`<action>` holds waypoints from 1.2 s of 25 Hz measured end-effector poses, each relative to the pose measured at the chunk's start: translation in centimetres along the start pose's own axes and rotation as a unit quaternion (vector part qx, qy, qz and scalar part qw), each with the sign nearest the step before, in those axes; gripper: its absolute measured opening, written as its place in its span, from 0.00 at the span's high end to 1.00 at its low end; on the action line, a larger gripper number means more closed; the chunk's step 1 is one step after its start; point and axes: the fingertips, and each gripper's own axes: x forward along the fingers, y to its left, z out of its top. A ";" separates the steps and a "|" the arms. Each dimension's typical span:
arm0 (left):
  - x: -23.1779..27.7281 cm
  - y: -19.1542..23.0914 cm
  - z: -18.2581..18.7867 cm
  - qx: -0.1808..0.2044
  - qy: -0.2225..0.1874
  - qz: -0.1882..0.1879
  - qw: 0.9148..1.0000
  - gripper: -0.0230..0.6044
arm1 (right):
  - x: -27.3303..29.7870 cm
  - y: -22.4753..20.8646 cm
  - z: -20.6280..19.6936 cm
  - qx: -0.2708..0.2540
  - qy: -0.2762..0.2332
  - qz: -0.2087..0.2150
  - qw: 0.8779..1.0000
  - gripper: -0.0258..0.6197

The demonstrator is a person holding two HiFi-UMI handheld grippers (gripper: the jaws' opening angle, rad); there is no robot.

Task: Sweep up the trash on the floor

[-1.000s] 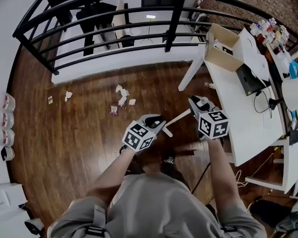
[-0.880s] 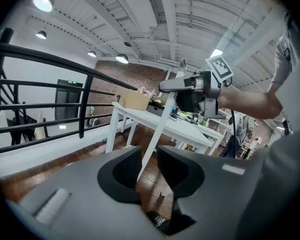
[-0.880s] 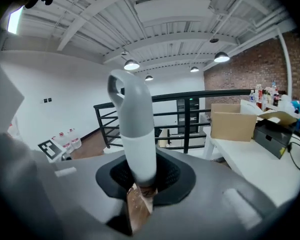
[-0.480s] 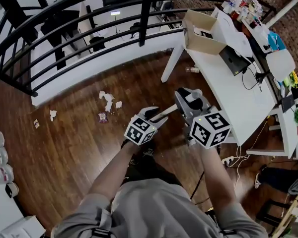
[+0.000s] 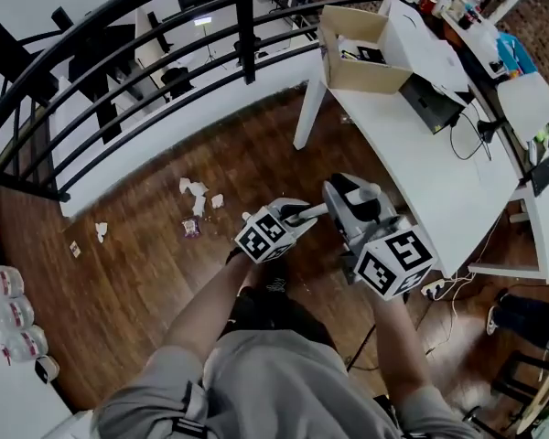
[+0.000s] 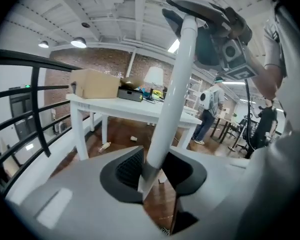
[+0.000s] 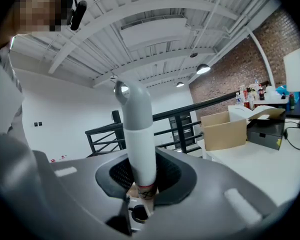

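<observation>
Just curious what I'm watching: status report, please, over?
Right fingers clamped on white handle. Left fingers just closing round it, gap showing on one side. Paper scraps unswept on floor. Table leg off to their right.

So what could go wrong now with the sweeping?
The left claw has just been closing but looks loose round the white pole, so the pole might slip; only the right claw clamps it. The paper scraps lie close to the railing, so a hard sweep could scatter them against it.
</observation>
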 end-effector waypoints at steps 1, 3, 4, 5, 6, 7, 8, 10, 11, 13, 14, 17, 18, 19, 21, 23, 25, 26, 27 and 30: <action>1.3 -0.1 0.3 0.011 0.008 -0.020 1.000 0.80 | -0.3 -1.2 0.1 0.004 -0.009 -0.005 1.000 0.86; 3.7 -0.3 0.5 0.023 0.023 -0.057 0.998 0.80 | -1.1 -3.6 0.3 0.012 -0.023 -0.019 1.000 0.86; 4.8 -0.3 0.7 0.025 0.027 -0.074 0.997 0.80 | -1.4 -4.7 0.3 0.014 -0.028 -0.029 0.999 0.86; 6.0 -0.3 0.8 0.027 0.030 -0.090 0.995 0.80 | -1.6 -5.8 0.2 0.015 -0.031 -0.042 0.999 0.86; 7.1 -0.1 0.9 0.028 0.031 -0.105 0.994 0.79 | -1.8 -6.9 0.0 0.015 -0.033 -0.057 0.998 0.86; 8.2 0.1 0.8 0.029 0.031 -0.121 0.992 0.79 | -1.8 -7.9 -0.5 0.015 -0.034 -0.072 0.997 0.86; 9.1 0.4 0.5 0.030 0.033 -0.136 0.990 0.79 | -1.7 -8.7 -1.1 0.015 -0.034 -0.086 0.996 0.86; 10.8 1.6 -0.6 0.033 0.037 -0.160 0.986 0.78 | -0.9 -10.2 -2.6 0.015 -0.032 -0.110 0.993 0.86; 11.6 2.5 -1.3 0.035 0.038 -0.168 0.984 0.78 | -0.3 -10.9 -3.5 0.016 -0.033 -0.119 0.992 0.86; 13.2 4.2 -2.7 0.042 0.036 -0.181 0.982 0.77 | 0.7 -12.3 -5.4 0.020 -0.036 -0.141 0.989 0.86; 13.9 5.0 -3.4 0.047 0.034 -0.187 0.981 0.77 | 1.2 -12.9 -6.3 0.022 -0.039 -0.155 0.987 0.86; 14.9 7.4 -5.7 0.063 0.030 -0.198 0.978 0.77 | 2.9 -13.6 -9.1 0.034 -0.043 -0.192 0.980 0.86; 14.9 8.3 -6.6 0.069 0.031 -0.200 0.977 0.77 | 3.6 -13.6 -10.0 0.039 -0.043 -0.201 0.978 0.86; 14.7 9.1 -7.4 0.075 0.031 -0.202 0.976 0.77 | 4.3 -13.4 -10.7 0.046 -0.044 -0.209 0.976 0.86; 13.9 10.7 -8.4 0.083 0.028 -0.203 0.975 0.77 | 5.6 -12.9 -11.6 0.057 -0.048 -0.223 0.972 0.86; 12.8 12.5 -8.9 0.090 0.025 -0.201 0.975 0.77 | 7.3 -12.1 -11.9 0.062 -0.051 -0.227 0.971 0.86; 11.0 13.8 -9.4 0.093 0.028 -0.201 0.975 0.77 | 9.3 -10.5 -12.0 0.060 -0.048 -0.219 0.973 0.86; 10.0 14.4 -9.7 0.093 0.030 -0.200 0.975 0.77 | 10.3 -9.5 -12.0 0.059 -0.046 -0.213 0.974 0.86; 8.9 15.0 -10.1 0.091 0.031 -0.199 0.975 0.77 | 11.3 -8.6 -11.9 0.061 -0.044 -0.208 0.975 0.85; 5.3 15.9 -11.7 0.077 0.033 -0.187 0.979 0.77 | 13.8 -5.3 -12.2 0.071 -0.041 -0.191 0.978 0.84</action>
